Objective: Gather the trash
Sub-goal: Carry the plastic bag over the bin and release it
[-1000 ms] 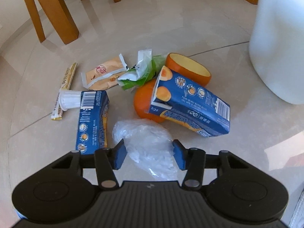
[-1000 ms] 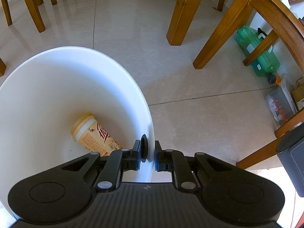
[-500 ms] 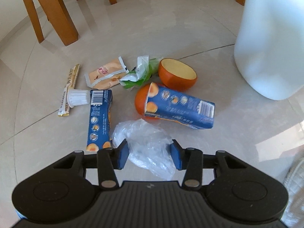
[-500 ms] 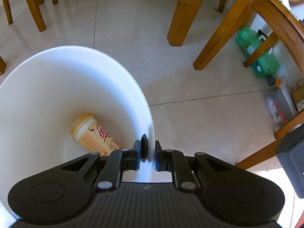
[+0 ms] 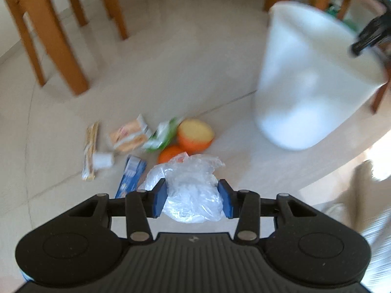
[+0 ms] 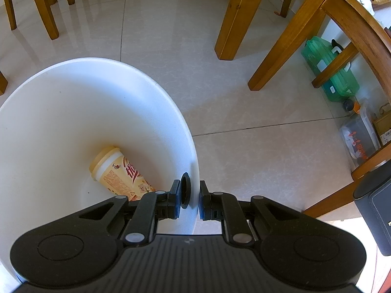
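My left gripper point(image 5: 192, 199) is shut on a crumpled clear plastic bag point(image 5: 189, 185), held up above the floor. Below it lies the trash pile: a blue carton point(image 5: 132, 177), orange peel halves point(image 5: 195, 134), a green wrapper point(image 5: 162, 135), a tan sachet point(image 5: 129, 134), a small white cup point(image 5: 103, 160) and a stick packet point(image 5: 90, 153). The white bin point(image 5: 315, 83) stands at the right. My right gripper point(image 6: 190, 195) is shut on the white bin's rim point(image 6: 193, 185). A yellow paper cup point(image 6: 119, 173) lies inside the bin.
Wooden chair and table legs point(image 5: 56, 36) stand behind the pile, and more legs point(image 6: 234, 17) rise beyond the bin. A green container point(image 6: 330, 68) and a clear box point(image 6: 359, 141) sit under the table at the right. A dark case point(image 6: 376, 207) is at the right edge.
My left gripper has lifted the plastic bag off the floor and drawn back, so the pile looks smaller and the bin's top shows. The right gripper and bin have not moved.
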`<move>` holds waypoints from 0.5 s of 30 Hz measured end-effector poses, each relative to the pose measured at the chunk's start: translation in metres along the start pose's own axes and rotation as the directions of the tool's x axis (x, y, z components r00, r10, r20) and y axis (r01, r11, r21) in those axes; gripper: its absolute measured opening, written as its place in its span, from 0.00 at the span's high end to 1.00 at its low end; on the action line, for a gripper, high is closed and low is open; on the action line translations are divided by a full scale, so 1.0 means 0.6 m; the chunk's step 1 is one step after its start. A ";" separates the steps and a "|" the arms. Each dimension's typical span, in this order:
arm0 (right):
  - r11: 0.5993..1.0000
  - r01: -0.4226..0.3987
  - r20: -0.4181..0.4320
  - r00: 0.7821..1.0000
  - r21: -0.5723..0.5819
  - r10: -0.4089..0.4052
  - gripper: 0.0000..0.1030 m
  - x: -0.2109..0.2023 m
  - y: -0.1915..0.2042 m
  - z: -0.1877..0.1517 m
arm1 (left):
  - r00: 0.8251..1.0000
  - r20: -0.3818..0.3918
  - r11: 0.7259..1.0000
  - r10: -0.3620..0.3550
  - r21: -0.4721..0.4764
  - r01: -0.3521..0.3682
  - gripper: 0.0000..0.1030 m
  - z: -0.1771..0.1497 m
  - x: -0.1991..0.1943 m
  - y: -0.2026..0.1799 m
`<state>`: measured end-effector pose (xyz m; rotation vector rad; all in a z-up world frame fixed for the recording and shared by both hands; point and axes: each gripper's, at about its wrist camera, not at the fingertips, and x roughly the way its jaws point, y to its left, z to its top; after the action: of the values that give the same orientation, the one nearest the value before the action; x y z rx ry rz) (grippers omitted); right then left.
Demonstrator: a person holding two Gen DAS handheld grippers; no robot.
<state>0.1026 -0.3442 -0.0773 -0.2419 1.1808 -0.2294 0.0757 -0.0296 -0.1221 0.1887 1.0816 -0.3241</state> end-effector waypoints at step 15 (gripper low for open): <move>1.000 -0.002 0.002 1.000 -0.006 0.002 0.84 0.001 -0.002 0.002 | 0.934 0.225 0.935 -0.276 0.287 0.207 0.56 0.239 -0.175 -0.167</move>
<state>0.1042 -0.3452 -0.0772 -0.2460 1.1801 -0.2245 0.1153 -0.1499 0.0378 0.2372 0.7961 -0.6983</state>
